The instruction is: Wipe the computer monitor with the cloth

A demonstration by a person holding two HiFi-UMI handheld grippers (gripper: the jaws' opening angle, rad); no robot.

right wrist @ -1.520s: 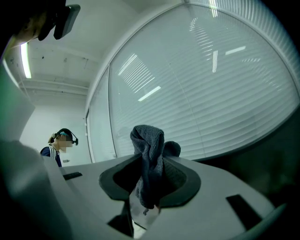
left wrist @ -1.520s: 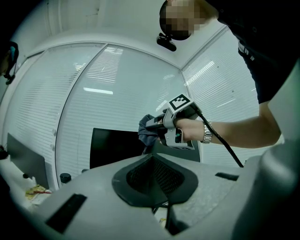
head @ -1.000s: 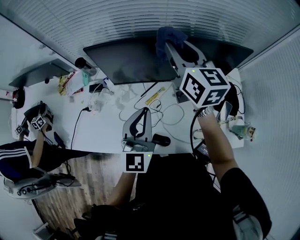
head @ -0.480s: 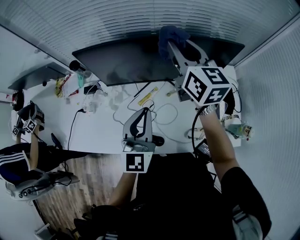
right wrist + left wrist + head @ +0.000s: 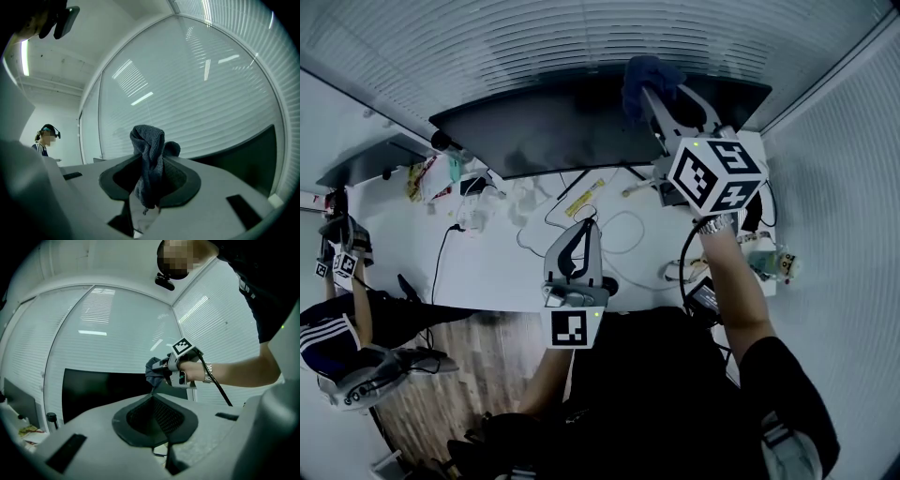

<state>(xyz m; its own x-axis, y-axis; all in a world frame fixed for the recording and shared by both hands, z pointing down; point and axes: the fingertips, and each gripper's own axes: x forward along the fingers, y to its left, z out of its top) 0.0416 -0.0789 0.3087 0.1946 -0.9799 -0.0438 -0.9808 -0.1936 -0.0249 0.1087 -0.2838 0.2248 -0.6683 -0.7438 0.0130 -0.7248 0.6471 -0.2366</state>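
Cloth [image 5: 649, 75], bunched terry, clamped in right tool [image 5: 654, 98] at flat dark monitor's [image 5: 534, 127] top edge; left tool [image 5: 584, 225] closed, empty, above cluttered desk [image 5: 487, 267].

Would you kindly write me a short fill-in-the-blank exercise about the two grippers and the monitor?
The right gripper is shut on the ___.
It is up at the monitor's ___ edge.
The left gripper, jaws together, holds ___.
Missing words: cloth; top; nothing.
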